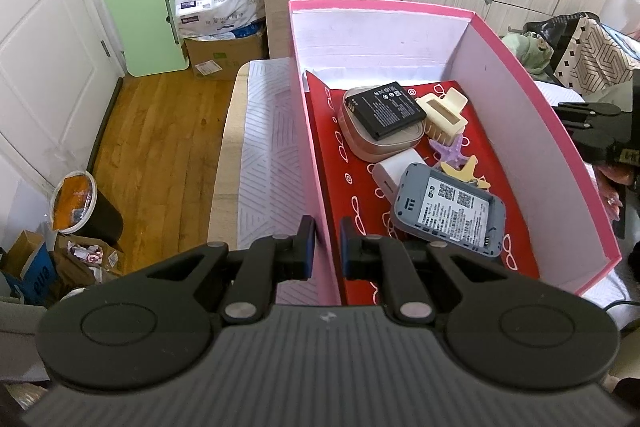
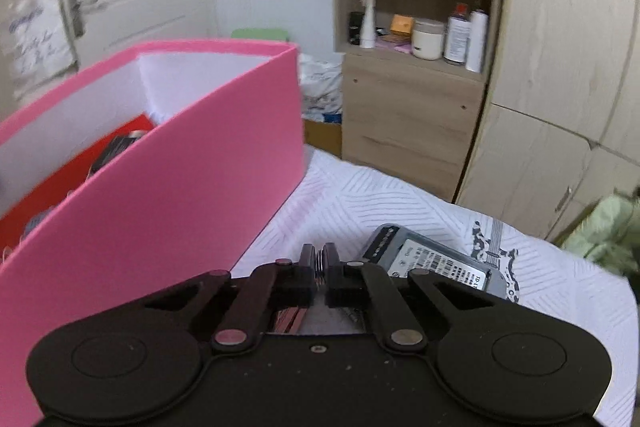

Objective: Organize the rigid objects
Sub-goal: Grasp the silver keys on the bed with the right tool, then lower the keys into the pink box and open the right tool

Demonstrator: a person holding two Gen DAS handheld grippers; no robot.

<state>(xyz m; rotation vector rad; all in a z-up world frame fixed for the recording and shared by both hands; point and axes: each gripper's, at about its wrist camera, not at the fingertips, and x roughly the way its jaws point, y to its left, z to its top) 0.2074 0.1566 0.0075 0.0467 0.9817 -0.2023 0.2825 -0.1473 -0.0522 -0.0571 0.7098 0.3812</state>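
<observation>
**Pink box half filled, right tool pinching a small metal piece beside it**

The pink box [image 1: 576, 163] is standing open on a white patterned cloth [image 2: 360, 199], its inside walls white and its floor lined with red paper carrying white loops. Inside, a black battery [image 1: 386, 109] is lying on top of a rounded tan case [image 1: 360, 143]. A cream hair clip [image 1: 444, 115] is sitting just beside them, with a purple starfish shape [image 1: 450, 151] and a yellow one [image 1: 466, 169] near it. A white charger block [image 1: 394, 171] is resting against a grey device [image 1: 450, 211] that is lying label up.

The left tool [image 1: 327, 247] is clamping the box's near-left wall, one finger outside and one inside, so the objects are lying ahead and to the right of it.

The right tool [image 2: 319, 263] is sitting outside the box, on the cloth beside the pink side wall. Its fingers are nearly together, pinching a thin, ridged metal piece [image 2: 319, 261]; what it is I cannot tell. A grey hard drive [image 2: 436, 259] is lying on the cloth just right of those fingers, label up.
</observation>
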